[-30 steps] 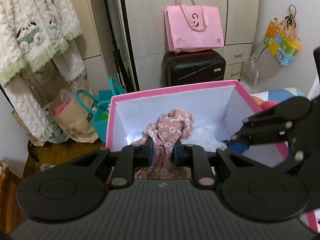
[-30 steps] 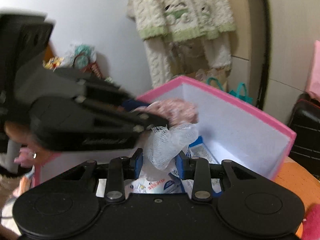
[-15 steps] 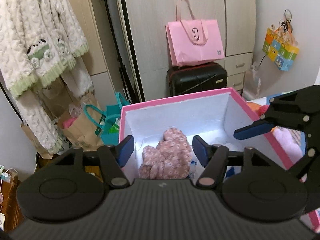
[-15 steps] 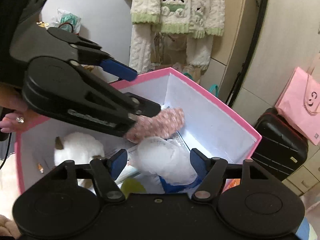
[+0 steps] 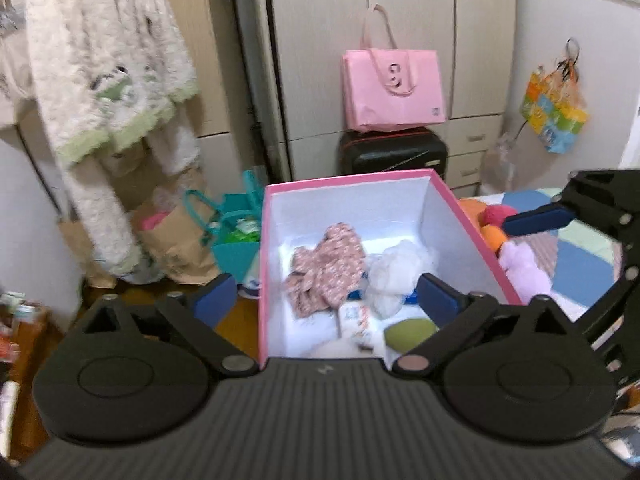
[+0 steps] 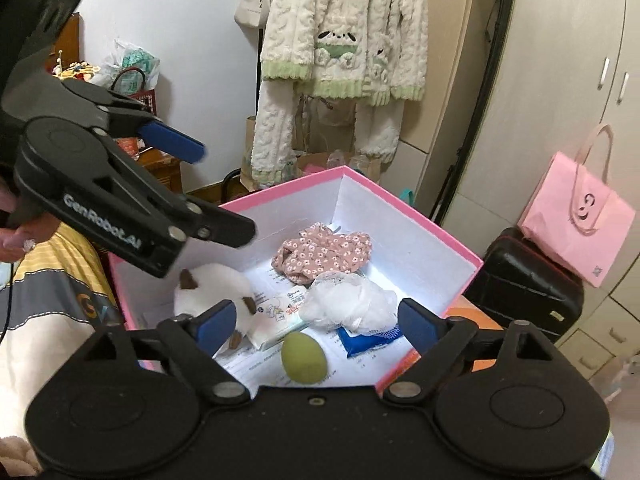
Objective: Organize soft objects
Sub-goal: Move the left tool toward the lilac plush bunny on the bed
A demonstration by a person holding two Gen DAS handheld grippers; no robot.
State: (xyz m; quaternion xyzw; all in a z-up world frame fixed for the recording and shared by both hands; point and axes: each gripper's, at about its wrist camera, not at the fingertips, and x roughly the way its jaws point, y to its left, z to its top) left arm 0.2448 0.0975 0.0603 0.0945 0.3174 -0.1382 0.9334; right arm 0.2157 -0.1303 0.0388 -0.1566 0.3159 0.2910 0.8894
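A pink box point(image 5: 348, 181) with a white inside stands open below both grippers. In it lie a pink floral cloth point(image 5: 328, 268) point(image 6: 324, 254), a white mesh pouf point(image 5: 394, 276) point(image 6: 348, 306), a white plush cat point(image 6: 212, 288), a green egg-shaped sponge point(image 6: 304, 356) and some packets. My left gripper point(image 5: 328, 300) hangs above the box's near side, its jaws opening wide with nothing pressed between them. My right gripper point(image 6: 318, 322) hovers over the box too, its jaws also opening and free of the pouf. The left gripper point(image 6: 208, 188) shows at the upper left of the right wrist view.
A pink tote bag point(image 5: 394, 92) sits on a black suitcase point(image 5: 392, 156) against the wardrobe behind the box. A fleecy cream garment point(image 5: 108, 80) hangs at the left, above paper and teal bags point(image 5: 232, 240). Plush toys point(image 5: 520, 268) lie on the bed to the right.
The left gripper let go of the floral cloth and the right let go of the white pouf; both now lie in the box. Both grippers rose, drew back and spread their jaws.
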